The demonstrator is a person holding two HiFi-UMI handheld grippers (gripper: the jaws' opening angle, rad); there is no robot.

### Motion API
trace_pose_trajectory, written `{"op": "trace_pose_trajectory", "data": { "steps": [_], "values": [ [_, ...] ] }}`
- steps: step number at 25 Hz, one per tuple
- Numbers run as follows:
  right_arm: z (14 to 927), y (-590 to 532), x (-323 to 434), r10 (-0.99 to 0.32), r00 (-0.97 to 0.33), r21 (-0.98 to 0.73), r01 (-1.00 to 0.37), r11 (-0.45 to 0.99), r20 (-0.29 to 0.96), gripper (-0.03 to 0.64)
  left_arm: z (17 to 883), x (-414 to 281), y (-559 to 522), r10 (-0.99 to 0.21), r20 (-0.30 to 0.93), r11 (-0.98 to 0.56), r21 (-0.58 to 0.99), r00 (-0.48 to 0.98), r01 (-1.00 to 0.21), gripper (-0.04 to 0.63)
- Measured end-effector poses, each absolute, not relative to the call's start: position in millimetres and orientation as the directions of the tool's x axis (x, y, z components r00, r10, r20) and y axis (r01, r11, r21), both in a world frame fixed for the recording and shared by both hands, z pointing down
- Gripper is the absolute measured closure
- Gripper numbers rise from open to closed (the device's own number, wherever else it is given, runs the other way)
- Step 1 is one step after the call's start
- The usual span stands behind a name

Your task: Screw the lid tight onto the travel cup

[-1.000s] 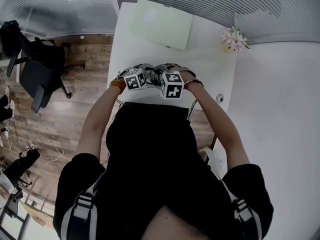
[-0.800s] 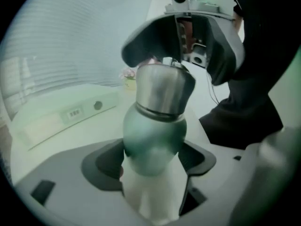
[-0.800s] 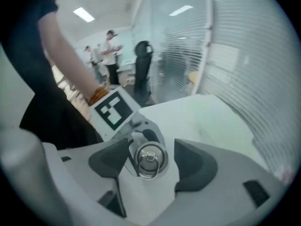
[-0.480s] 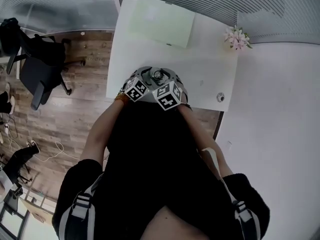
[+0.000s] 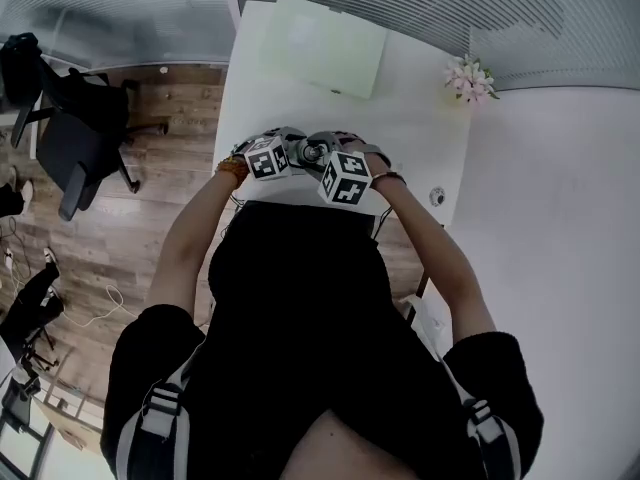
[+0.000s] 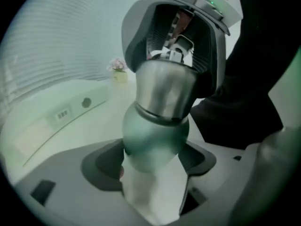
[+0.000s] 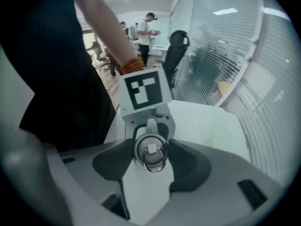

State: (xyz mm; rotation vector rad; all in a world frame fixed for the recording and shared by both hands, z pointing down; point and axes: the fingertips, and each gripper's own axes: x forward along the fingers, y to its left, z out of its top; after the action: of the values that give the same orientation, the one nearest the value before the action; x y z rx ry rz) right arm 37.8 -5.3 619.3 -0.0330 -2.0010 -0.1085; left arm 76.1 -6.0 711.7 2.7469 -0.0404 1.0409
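Right gripper (image 7: 148,163) jaws, just closing, now pinch the ring-topped steel lid (image 7: 149,147) on the rounded green travel cup (image 6: 155,135) clamped in the left gripper (image 6: 153,185) above the white desk (image 5: 420,138) edge; judged a re-grip for another tightening turn.

One travel cup (image 6: 155,135), one lid (image 6: 164,88), two grippers (left gripper (image 6: 155,171), right gripper (image 7: 150,147)), one white table (image 5: 420,138), one green mat (image 5: 330,43) far, one flower posy (image 5: 470,76) far right, one black chair (image 5: 75,148) left.
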Motion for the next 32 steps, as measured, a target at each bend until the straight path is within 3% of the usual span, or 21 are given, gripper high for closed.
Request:
{"op": "trace_pose_trajectory", "data": {
  "steps": [3, 5, 7, 9, 12, 16, 19, 22, 26, 29, 32],
  "values": [
    [619, -2, 38, 0.033, -0.403, 0.054, 0.204, 0.978, 0.915, 0.379, 711, 76, -3, 0.167, 0.671, -0.979, 0.199, 0.722, 0.042, 0.230],
    [618, -2, 37, 0.033, -0.411, 0.055, 0.200, 0.978, 0.911, 0.376, 710, 75, -3, 0.180, 0.662, -0.977, 0.204, 0.727, 0.056, 0.229],
    [614, -6, 36, -0.013, -0.468, 0.061, 0.087, 0.994, 0.884, 0.356, 709, 76, -3, 0.132, 0.642, -0.979, 0.202, 0.755, 0.000, 0.229],
    [608, -14, 37, -0.091, -0.550, 0.016, -0.139, 0.990, 0.830, 0.314, 709, 76, -4, 0.046, 0.620, -0.974, 0.201, 0.784, -0.102, 0.229],
    [605, -19, 41, -0.218, -0.587, -0.085, -0.444, 0.892, 0.780, 0.308, 709, 73, -9, -0.107, 0.585, -0.943, 0.197, 0.804, -0.269, 0.229],
    [609, -19, 39, -0.334, -0.516, -0.076, -0.622, 0.779, 0.789, 0.320, 709, 69, -11, -0.287, 0.583, -0.865, 0.182, 0.760, -0.467, 0.230],
    [612, -26, 39, -0.368, -0.457, -0.059, -0.688, 0.723, 0.810, 0.338, 711, 68, -10, -0.339, 0.586, -0.829, 0.184, 0.736, -0.528, 0.230],
    [616, -28, 39, -0.343, -0.435, -0.044, -0.668, 0.743, 0.832, 0.336, 712, 69, -11, -0.322, 0.588, -0.838, 0.188, 0.742, -0.513, 0.230],
    [617, -25, 36, -0.259, -0.475, -0.047, -0.541, 0.840, 0.841, 0.339, 713, 70, -12, -0.296, 0.600, -0.851, 0.188, 0.743, -0.491, 0.230],
    [617, -20, 31, -0.182, -0.496, -0.018, -0.371, 0.929, 0.849, 0.339, 715, 69, -10, -0.218, 0.624, -0.888, 0.193, 0.751, -0.418, 0.230],
    [620, -10, 28, -0.075, -0.487, 0.005, -0.143, 0.990, 0.870, 0.339, 717, 68, -4, -0.056, 0.668, -0.948, 0.197, 0.742, -0.250, 0.230]
  ]
}}
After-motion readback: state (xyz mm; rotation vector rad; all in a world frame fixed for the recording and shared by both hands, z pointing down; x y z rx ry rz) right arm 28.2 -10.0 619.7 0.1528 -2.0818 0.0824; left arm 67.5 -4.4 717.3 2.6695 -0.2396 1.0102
